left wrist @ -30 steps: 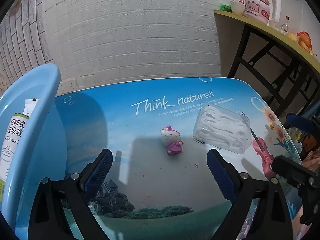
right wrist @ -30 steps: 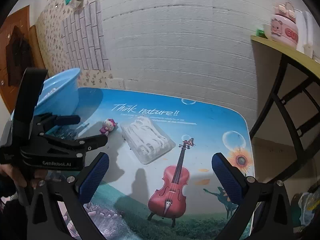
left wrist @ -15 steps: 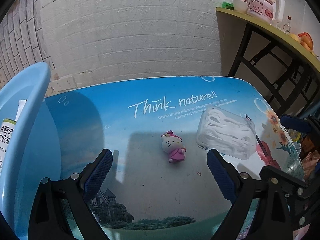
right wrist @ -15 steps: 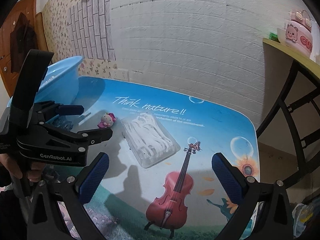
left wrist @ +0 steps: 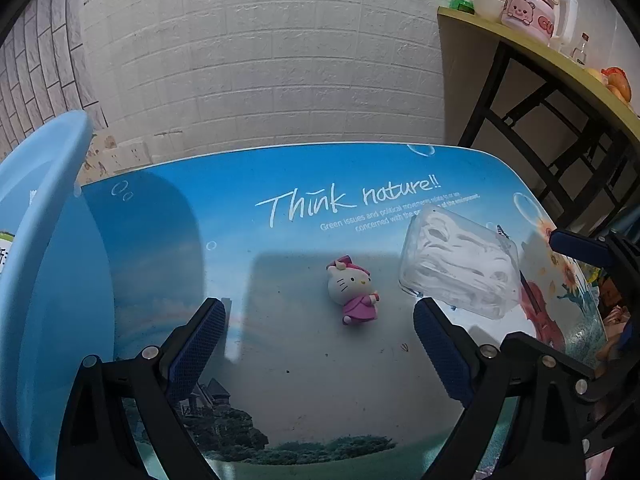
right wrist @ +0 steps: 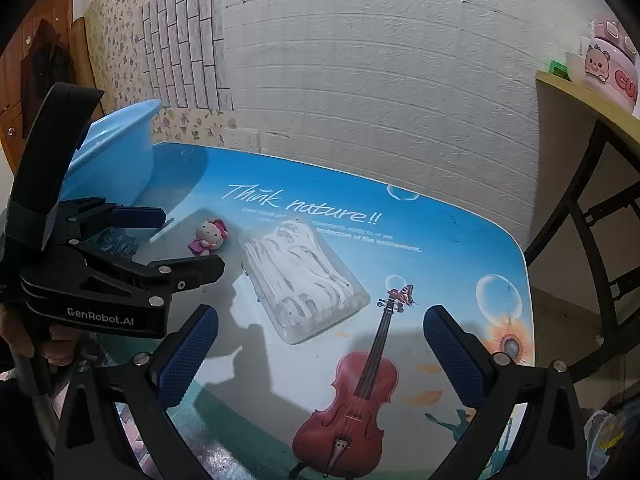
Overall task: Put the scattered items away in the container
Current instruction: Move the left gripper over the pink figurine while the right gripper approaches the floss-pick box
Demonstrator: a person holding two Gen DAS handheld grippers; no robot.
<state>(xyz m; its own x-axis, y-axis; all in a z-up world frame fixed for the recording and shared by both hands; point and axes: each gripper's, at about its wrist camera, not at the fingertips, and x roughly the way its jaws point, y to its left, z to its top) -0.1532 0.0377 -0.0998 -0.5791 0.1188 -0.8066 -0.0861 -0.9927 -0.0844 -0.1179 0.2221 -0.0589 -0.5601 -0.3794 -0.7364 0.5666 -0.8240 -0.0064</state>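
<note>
A small Hello Kitty figure in a pink dress lies on the printed table, just ahead of my open left gripper and between its finger lines. It also shows in the right wrist view. A clear plastic box of white floss picks lies to its right, also in the right wrist view. My right gripper is open and empty, a little short of that box. The light blue basin stands at the table's left end, also in the right wrist view; a labelled packet shows inside it.
The table top carries a blue "Think nature!!" print with a violin. A white brick wall runs behind. A black-framed shelf with a pink cup and bottles stands at the right. The left gripper's body sits left of the right one.
My left gripper has swung right and closer to the Hello Kitty figure; the basin has slid toward the frame's left edge. My right gripper has edged nearer the floss box. Both stay open.
</note>
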